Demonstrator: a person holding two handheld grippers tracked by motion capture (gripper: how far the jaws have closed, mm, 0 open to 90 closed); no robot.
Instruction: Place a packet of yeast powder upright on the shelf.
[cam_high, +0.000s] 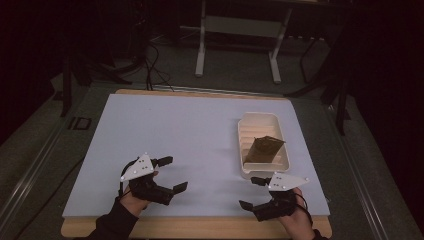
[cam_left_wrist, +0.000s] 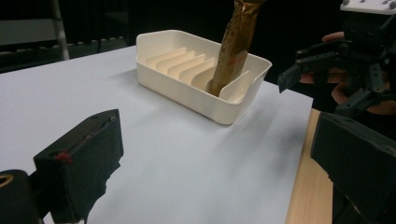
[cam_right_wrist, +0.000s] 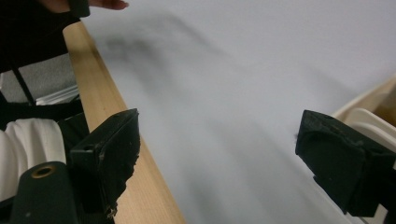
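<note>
A cream ribbed tray (cam_high: 244, 135) (cam_left_wrist: 154, 49) lies on the right side of the white table mat. A brown-gold flat packet (cam_high: 263, 149) (cam_left_wrist: 235, 44) stands tilted in one of its near slots. My left gripper (cam_high: 172, 173) (cam_left_wrist: 210, 158) is open near the mat's front left, its jaws wide apart with nothing between them. Just in front of the tray's near end my right gripper (cam_high: 252, 192) (cam_right_wrist: 215, 154) is open too, also holding nothing; its far jaw is close to the tray's corner (cam_right_wrist: 369, 116). In the left gripper view the right gripper (cam_left_wrist: 308, 65) shows at the upper right.
The white mat (cam_high: 175, 130) lies on a wooden board whose front edge (cam_high: 200, 227) (cam_right_wrist: 102, 107) runs just under both hands. A white metal frame (cam_high: 237, 30) stands on the floor beyond the table, with cables to its left.
</note>
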